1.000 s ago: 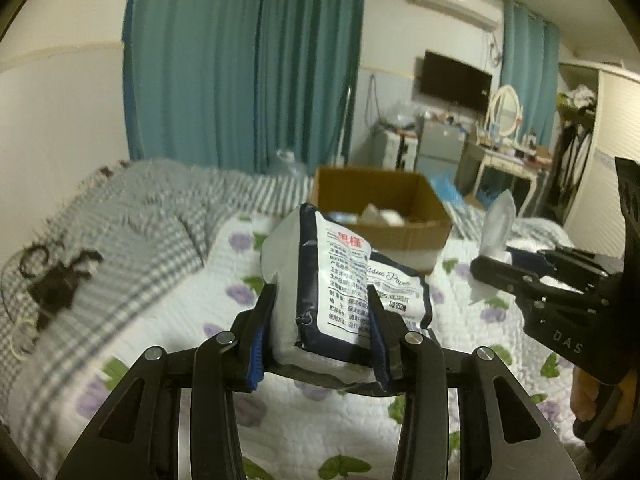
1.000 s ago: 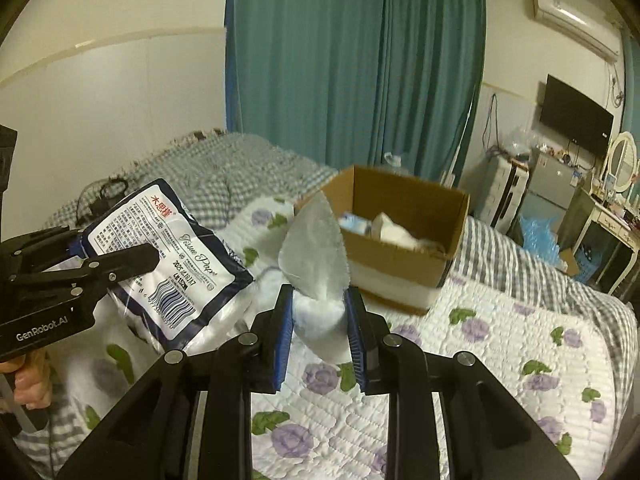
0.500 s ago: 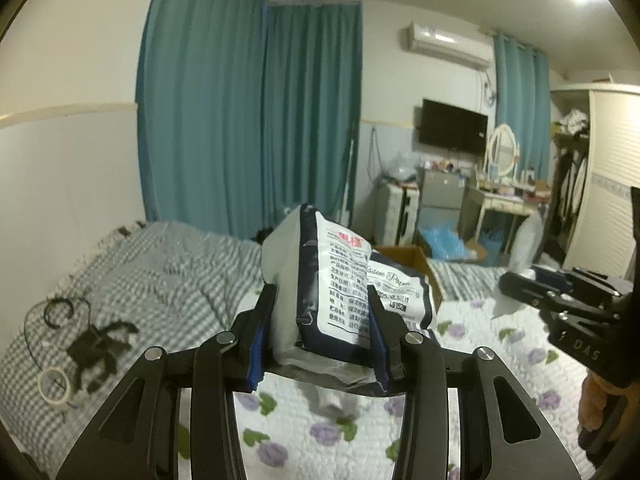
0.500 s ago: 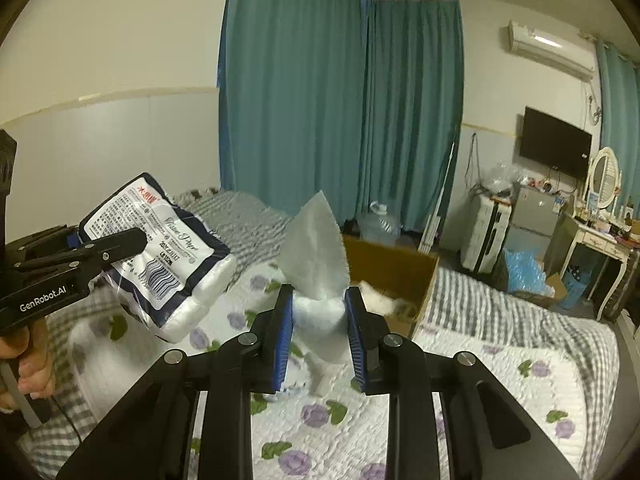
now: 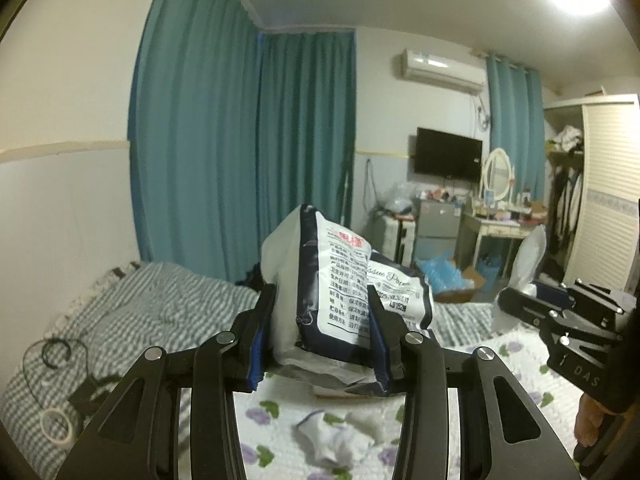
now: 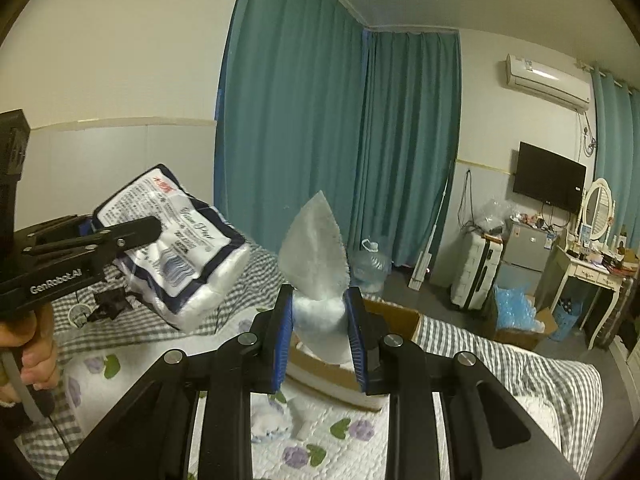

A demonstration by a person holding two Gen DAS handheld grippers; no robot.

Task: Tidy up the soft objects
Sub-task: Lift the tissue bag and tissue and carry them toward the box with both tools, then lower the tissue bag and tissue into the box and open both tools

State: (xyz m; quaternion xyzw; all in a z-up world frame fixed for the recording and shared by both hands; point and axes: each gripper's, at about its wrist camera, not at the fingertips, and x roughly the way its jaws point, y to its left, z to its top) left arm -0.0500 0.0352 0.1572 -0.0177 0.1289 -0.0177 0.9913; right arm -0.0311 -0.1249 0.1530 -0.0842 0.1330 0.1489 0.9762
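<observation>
My left gripper (image 5: pixel 318 340) is shut on a white and navy tissue pack (image 5: pixel 340 280) and holds it high above the bed; the pack also shows at the left of the right wrist view (image 6: pixel 176 244). My right gripper (image 6: pixel 319 334) is shut on a white cloth (image 6: pixel 316 256) that sticks up between the fingers; it shows at the right of the left wrist view (image 5: pixel 528 256). A brown cardboard box (image 6: pixel 400 316) sits on the bed just behind the right gripper, mostly hidden.
A flowered quilt (image 6: pixel 344 436) covers the near bed, with crumpled white tissues (image 5: pixel 340 440) lying on it. Grey checked bedding (image 5: pixel 152 312) lies to the left with a black cable and a tape ring (image 5: pixel 56 426). Teal curtains, suitcase, desk stand beyond.
Both grippers have risen well above the bed with their loads. The box has dropped low in both views and is now largely hidden behind the grippers.
</observation>
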